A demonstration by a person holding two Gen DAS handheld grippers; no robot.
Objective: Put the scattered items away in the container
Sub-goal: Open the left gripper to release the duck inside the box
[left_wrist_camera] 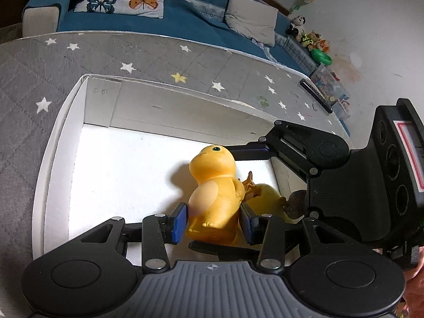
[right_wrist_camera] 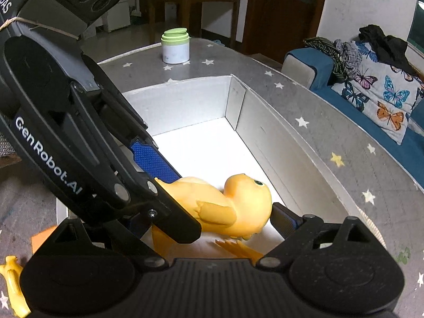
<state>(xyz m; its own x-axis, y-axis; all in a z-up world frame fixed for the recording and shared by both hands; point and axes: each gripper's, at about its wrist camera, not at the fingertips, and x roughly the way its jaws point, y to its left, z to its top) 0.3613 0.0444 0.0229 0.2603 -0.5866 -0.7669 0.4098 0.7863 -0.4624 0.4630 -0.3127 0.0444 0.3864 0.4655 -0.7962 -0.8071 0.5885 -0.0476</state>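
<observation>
An orange toy dinosaur (left_wrist_camera: 214,188) is inside the white box (left_wrist_camera: 61,132), near its right end. My left gripper (left_wrist_camera: 213,222) is shut on the dinosaur's lower body, a blue pad on each side. In the right wrist view the dinosaur (right_wrist_camera: 230,201) lies between the left gripper's blue pad (right_wrist_camera: 153,159) and my right gripper's finger (right_wrist_camera: 285,221). My right gripper (right_wrist_camera: 212,228) is open around the dinosaur's head end, and it also shows in the left wrist view (left_wrist_camera: 265,153). A yellow toy (left_wrist_camera: 267,196) and a brown item (left_wrist_camera: 295,201) lie beside the dinosaur in the box.
The box sits on a grey star-patterned mat (left_wrist_camera: 159,53). A white jar with a green lid (right_wrist_camera: 175,46) stands on the mat beyond the box. A yellow toy (right_wrist_camera: 12,283) lies on the mat outside the box. A blue sofa (left_wrist_camera: 185,13) is behind.
</observation>
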